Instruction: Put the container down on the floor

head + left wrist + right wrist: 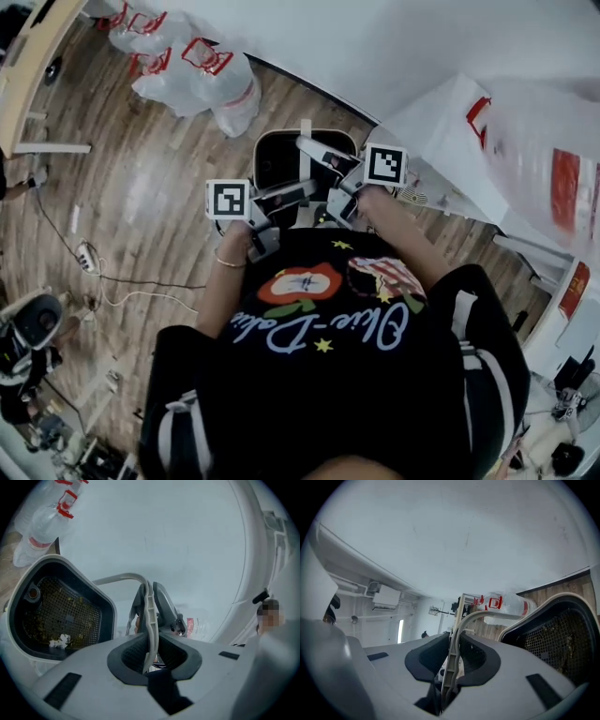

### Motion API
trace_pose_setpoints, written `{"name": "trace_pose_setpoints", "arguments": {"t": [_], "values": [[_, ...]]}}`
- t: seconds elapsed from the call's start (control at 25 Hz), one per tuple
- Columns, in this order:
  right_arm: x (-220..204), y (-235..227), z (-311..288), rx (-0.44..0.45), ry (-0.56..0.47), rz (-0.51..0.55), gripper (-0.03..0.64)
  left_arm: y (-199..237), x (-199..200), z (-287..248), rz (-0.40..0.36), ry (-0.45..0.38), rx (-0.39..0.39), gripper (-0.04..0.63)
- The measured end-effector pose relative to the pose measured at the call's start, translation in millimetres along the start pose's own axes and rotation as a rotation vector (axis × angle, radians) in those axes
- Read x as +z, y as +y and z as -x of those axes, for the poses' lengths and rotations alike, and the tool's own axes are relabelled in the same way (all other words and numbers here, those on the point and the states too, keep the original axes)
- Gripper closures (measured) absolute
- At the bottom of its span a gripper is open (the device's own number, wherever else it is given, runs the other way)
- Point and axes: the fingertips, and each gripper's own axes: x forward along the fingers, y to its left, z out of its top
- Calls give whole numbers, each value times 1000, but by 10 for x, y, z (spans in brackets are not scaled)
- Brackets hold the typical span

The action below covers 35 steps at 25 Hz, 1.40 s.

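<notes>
Head view: a person stands over a wooden floor (159,178), both grippers out in front of the chest.
Container: the white bin with a dark inside (281,159) hangs between the grippers, up off the floor, close to a white wall (394,47).
Handle: a thin pale bail (149,620) arches over the bin, and both grippers meet on it.
Left gripper (151,656): jaws partly closed, pads clamped on the handle strip.
Right gripper (452,660): jaws partly closed, pads pressed on the same handle from the other side.
Inside the bin: a mesh basket (70,616) with scraps and a white crumpled bit (59,641).
Surroundings: clear plastic bags with red print (202,80) lie on the floor by the wall.
</notes>
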Motion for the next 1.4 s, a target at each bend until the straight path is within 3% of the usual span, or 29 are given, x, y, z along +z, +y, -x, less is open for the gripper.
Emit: {"name": "trace_pose_setpoints", "arguments": {"t": [0.08,0.24,0.76,1.04,1.4], "values": [[-78,39,5,-15,-42,-9,566,-36,-58,86,6,48,-12,535],[149,-63,-250,-38,-137,-29,566,70,279,202,31,158,-4,535],[488,-383,-784,-136,-301,-80,566,414,981,501,-36,417,46,535],[600,-512,-1057,-181,-300,-46,566,634,1227,635,-11,464,32,535],[803,-894,-1203,-191,-250,-69,566,971,1463,462,-4,447,43,534]]}}
